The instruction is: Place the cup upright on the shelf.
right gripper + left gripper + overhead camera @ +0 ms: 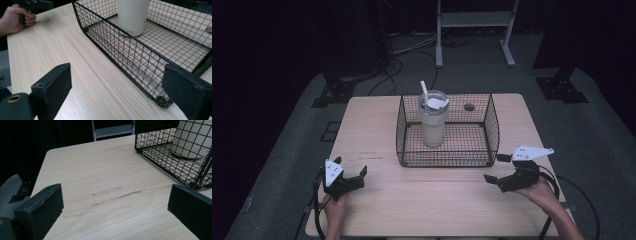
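The left gripper [349, 171] sits low over the near left part of the table [372, 135], its jaws spread wide with only bare wood between them. The left hand [334, 207] grips it from the near edge, forearm coming in straight. The right gripper [495, 168] hovers at the near right, jaws likewise wide apart and empty, pointing left toward the near right corner of the wire basket [490, 135]; the right hand [539, 190] holds it from behind, forearm angling in from the near right corner.

The tumbler [433, 122] stands upright inside the black basket, in its left half, at the table's middle. It is tall, cream-coloured, with a clear lid and a pale straw [424, 90] leaning left.
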Demonstrator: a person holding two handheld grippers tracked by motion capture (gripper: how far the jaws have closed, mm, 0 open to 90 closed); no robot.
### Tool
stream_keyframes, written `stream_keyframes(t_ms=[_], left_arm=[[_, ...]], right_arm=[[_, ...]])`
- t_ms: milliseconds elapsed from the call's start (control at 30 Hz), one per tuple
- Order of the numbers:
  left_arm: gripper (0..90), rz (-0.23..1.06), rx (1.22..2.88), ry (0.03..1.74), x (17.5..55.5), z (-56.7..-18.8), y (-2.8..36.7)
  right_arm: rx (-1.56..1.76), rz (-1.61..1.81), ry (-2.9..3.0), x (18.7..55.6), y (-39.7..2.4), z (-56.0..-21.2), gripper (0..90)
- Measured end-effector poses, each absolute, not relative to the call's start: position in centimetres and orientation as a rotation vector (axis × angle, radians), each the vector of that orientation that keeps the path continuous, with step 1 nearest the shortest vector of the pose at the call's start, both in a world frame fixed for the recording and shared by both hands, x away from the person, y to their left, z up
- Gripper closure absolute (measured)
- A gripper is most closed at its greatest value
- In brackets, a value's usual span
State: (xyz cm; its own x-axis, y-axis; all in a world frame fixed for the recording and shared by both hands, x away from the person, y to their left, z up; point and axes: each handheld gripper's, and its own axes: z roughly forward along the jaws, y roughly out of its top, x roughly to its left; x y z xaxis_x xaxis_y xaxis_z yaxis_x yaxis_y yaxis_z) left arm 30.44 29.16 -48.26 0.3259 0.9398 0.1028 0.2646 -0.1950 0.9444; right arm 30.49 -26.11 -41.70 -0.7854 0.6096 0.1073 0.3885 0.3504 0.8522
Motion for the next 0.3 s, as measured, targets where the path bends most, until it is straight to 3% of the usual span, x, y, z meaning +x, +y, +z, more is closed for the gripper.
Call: stream_keyframes(t_ms=[300], left_arm=[[0.0, 0.929, 1.671, 1.094, 30.48, -48.26, 29.13]], right_arm=[[0.895, 1.406, 2.389, 29.61, -26.17, -42.67, 8.7]])
